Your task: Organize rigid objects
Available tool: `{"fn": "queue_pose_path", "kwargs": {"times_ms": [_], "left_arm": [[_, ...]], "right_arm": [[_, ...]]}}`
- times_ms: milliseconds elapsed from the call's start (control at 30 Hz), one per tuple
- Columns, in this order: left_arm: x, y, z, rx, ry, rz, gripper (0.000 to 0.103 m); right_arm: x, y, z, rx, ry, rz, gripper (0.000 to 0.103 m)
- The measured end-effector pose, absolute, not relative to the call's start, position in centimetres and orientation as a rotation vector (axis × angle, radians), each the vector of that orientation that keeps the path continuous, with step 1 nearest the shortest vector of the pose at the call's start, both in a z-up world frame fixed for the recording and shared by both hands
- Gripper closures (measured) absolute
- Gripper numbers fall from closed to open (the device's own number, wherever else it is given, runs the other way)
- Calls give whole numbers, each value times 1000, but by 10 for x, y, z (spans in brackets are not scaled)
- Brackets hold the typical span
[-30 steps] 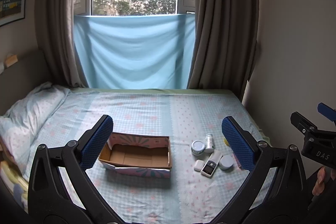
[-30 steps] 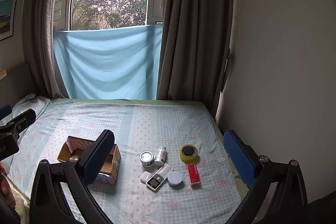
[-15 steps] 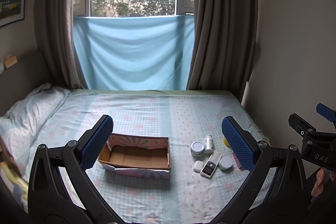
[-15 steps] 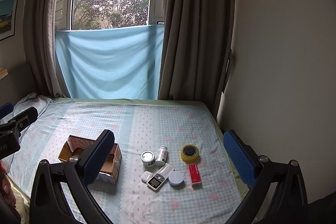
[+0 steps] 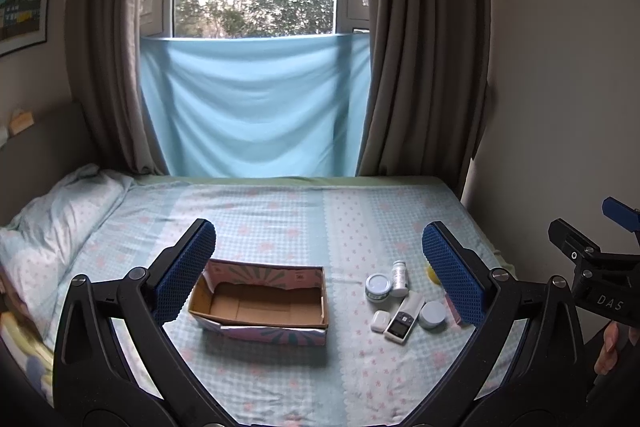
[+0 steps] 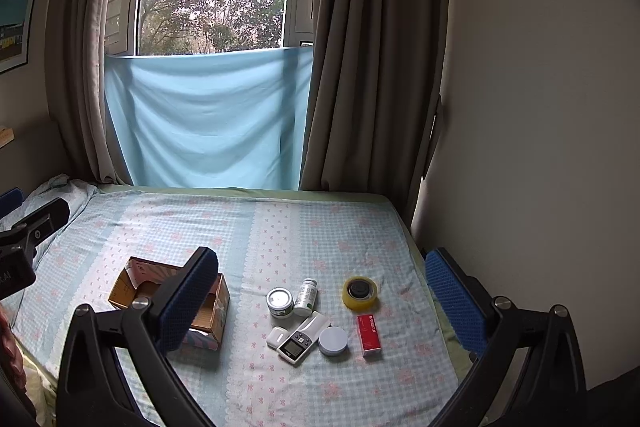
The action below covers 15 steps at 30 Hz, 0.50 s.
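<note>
An open cardboard box (image 5: pixel 260 303) with a patterned outside lies on the checked bed sheet, and nothing shows inside it. To its right sits a cluster of small items: a round tin (image 6: pixel 280 301), a white bottle (image 6: pixel 306 297), a yellow tape roll (image 6: pixel 360 291), a red packet (image 6: pixel 369 335), a round pale lid (image 6: pixel 333 340), a small meter with a screen (image 6: pixel 298 343) and a white earbud case (image 6: pixel 278 337). My left gripper (image 5: pixel 318 229) hovers open above the box and cluster. My right gripper (image 6: pixel 320 257) is open too, well above the items. Neither holds anything.
A pillow (image 5: pixel 60 219) lies at the bed's left end. The wall (image 6: pixel 520 147) runs along the bed's right side. Brown curtains and a blue cloth (image 5: pixel 256 107) cover the window behind. A person's hand (image 5: pixel 612 343) shows at the right edge.
Both views have shifted only slightly. The box and the small items lie where they were, and both grippers remain open.
</note>
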<state>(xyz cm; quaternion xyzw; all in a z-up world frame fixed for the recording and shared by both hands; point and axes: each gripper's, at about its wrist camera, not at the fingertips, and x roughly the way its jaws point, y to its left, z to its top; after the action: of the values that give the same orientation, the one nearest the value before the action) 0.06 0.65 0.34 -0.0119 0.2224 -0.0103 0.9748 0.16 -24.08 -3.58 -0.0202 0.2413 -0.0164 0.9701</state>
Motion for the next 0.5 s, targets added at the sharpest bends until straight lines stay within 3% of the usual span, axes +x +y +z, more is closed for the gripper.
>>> {"fn": "queue_pose_path", "kwargs": {"times_ms": [500], "left_arm": [[14,11,1,-35,494,-40,0]], "right_arm": [[9,-239,-35,-42,498,-44,0]]}}
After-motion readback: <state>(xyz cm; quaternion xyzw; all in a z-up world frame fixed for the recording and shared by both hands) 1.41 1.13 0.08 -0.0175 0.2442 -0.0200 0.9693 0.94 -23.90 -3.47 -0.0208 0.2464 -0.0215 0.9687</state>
